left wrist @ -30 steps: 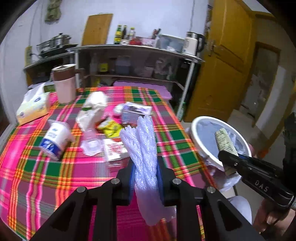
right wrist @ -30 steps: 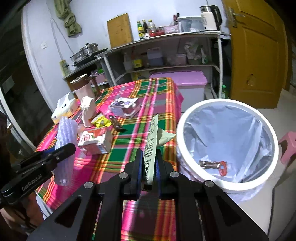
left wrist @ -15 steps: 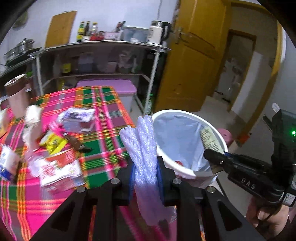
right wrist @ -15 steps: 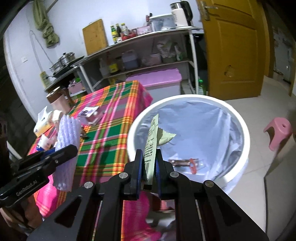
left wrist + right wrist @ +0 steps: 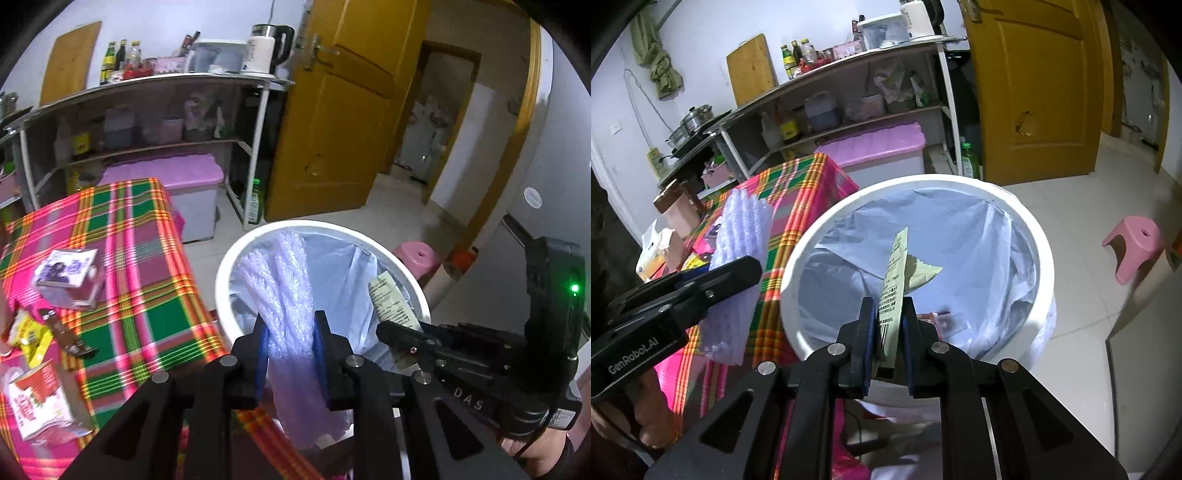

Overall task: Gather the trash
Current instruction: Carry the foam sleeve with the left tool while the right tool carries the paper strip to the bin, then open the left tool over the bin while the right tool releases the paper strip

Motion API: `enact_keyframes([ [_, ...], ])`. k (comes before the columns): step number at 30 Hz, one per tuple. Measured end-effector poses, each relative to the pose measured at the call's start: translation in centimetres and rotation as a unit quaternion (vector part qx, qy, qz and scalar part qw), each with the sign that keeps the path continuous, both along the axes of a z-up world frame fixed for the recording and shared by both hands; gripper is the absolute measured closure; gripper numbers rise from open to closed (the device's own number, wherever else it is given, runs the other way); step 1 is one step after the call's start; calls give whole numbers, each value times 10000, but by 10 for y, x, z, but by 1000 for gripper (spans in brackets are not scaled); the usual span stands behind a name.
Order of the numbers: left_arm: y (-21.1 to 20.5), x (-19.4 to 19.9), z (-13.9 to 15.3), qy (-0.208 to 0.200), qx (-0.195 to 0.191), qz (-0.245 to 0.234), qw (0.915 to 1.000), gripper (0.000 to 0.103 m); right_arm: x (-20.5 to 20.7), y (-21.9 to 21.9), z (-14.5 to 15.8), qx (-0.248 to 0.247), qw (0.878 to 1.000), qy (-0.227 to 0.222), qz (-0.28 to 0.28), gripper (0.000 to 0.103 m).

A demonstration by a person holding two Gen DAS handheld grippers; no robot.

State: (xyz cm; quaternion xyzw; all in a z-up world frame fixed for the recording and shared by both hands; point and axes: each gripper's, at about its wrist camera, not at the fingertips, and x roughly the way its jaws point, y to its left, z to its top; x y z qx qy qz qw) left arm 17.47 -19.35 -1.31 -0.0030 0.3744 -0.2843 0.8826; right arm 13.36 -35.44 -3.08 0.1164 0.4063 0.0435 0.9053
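Note:
A white bin [image 5: 229, 258] lined with a pale bag stands on the floor beside the table. My left gripper [image 5: 289, 325] holds a folded sheet of clear bubble wrap [image 5: 284, 280] over the bin's near rim; its jaws are beginning to open with the wrap still pressed between the pads. My right gripper [image 5: 889, 310] is shut on a pale green printed wrapper [image 5: 897, 266] that stands upright over the bin's [image 5: 960, 181] mouth. In the right wrist view the left gripper [image 5: 746, 266] and bubble wrap [image 5: 744, 229] hang at the bin's left edge. A small red item [image 5: 938, 317] lies inside.
The plaid-covered table [image 5: 140, 236] on the left carries a small printed box [image 5: 66, 273], a yellow packet [image 5: 31, 336] and a red-and-white carton [image 5: 37, 398]. A pink stool [image 5: 1134, 243] stands right of the bin, a pink-lidded storage box [image 5: 875, 144] and shelves behind.
Both grippers swung from over the table to the bin. The bubble wrap now hangs over its near rim and the wrapper over its mouth.

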Motion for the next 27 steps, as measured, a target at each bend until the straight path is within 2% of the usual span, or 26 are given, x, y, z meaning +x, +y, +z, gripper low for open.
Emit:
enact_keyframes([
  [9, -16, 15, -5, 82, -74, -179, 9998, 76, 8, -8, -7, 52, 9999, 131, -51, 86],
  [11, -16, 16, -5, 113, -98, -189, 9997, 75, 8, -9, -7, 84, 9999, 112, -53, 69],
  [13, -17, 17, -6, 142, -118, -192, 9996, 73, 8, -8, -7, 95, 9999, 91, -67, 62],
  [16, -15, 18, -6, 159, -154, -188, 9996, 70, 7, -9, -6, 128, 9999, 62, -97, 62],
  [27, 4, 3, 2, 54, -258, -41, 9996, 70, -7, -3, 11, 115, 9997, -177, -108, 62],
])
